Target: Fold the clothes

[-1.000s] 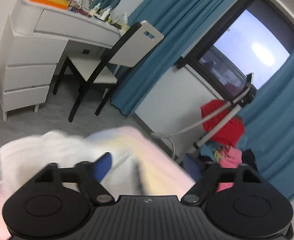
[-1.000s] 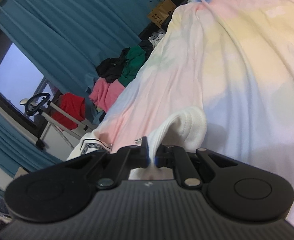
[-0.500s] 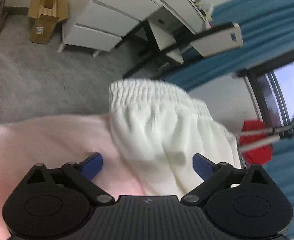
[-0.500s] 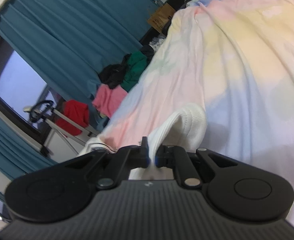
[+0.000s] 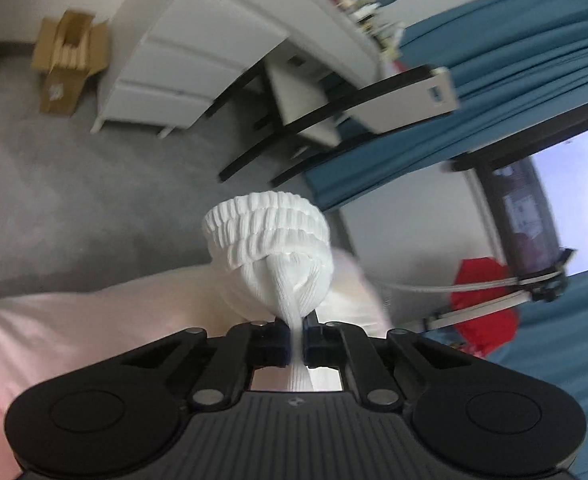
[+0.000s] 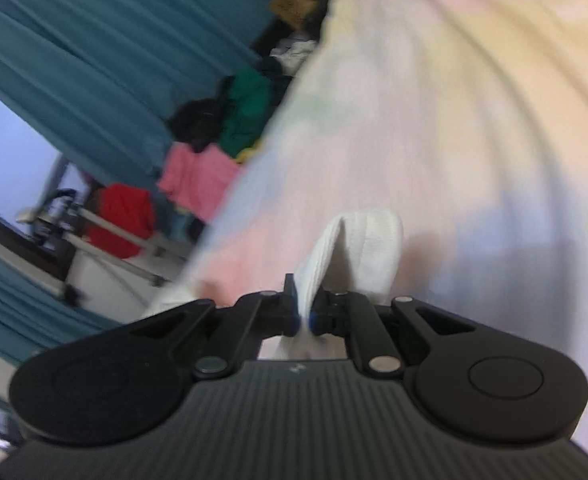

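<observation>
**Both grippers pinch the white garment above the bed**

Starting on the left, the left gripper [image 5: 297, 339] has its jaws pressed together on a bunched fold of the white ribbed knit garment with a gathered elastic band [image 5: 272, 240]. The cloth fans out from the pinch and its ruffled band stands up ahead of the gripper, over the near edge of the pastel pink, yellow and blue bedsheet [image 5: 74, 320]. Beyond the sheet, across the grey floor, are a white desk with drawers [image 5: 198, 60], a black-framed chair with a white seat and back [image 5: 333, 116] and a brown cardboard box [image 5: 68, 66].

Moving right, the right gripper [image 6: 302, 312] is likewise clamped on a thick white ribbed edge of what looks like the same garment [image 6: 357, 248], which loops up and droops back onto the bedsheet [image 6: 453, 100]. Past the far edge of the sheet lies a heap of black, green and pink clothes [image 6: 222, 128], backed by teal curtains [image 6: 94, 40]. This view is blurred, so finer detail is lost.

I would judge this the start of a fold: two ends are seized and the piece is raised just off the sheet, not yet laid flat. The next move likely calls for drawing the two grippers apart to stretch the cloth, then lowering it smooth on the sheet, keeping both pinches firm so the springy knit does not slip.
</observation>
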